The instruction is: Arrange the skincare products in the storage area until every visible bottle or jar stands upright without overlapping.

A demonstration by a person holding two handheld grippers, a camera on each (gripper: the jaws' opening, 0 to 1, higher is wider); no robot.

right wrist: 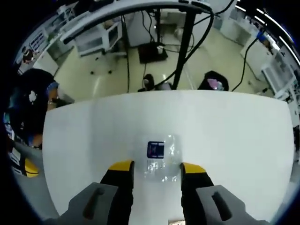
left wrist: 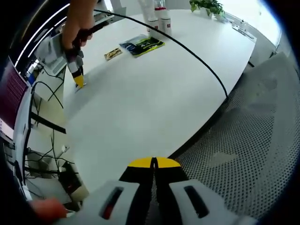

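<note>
A long white table [left wrist: 154,89] with a rounded edge fills the room's middle, bare over most of its top, a black cable arching across it and a grey mesh chair back [left wrist: 253,140] pushed up to its near side; beyond it lie a pale glossy floor, desks, a black stand and trailing leads, with a potted plant [left wrist: 207,5] by the bright window end. The skincare bottles [left wrist: 159,19], white with reddish caps, stand upright in a tight cluster at the far end of the table, next to a dark printed leaflet [left wrist: 143,45] and a small patterned card [left wrist: 113,53]. The left gripper [left wrist: 154,163] hovers low over the near table edge with its yellow-tipped jaws pressed together, holding nothing. The right gripper [right wrist: 153,167] has its jaws spread apart either side of a clear plastic packet [right wrist: 161,158] with a dark blue label, which lies flat on the table; in the left gripper view a hand can be seen holding this gripper down at the table. The packet looks thin and slippery, so I judge a pinch may skate it across the smooth top or only crease the film. The bottles stand so close together that reaching among them could knock one into its neighbours, and the cable could snag a gripper in passing
</note>
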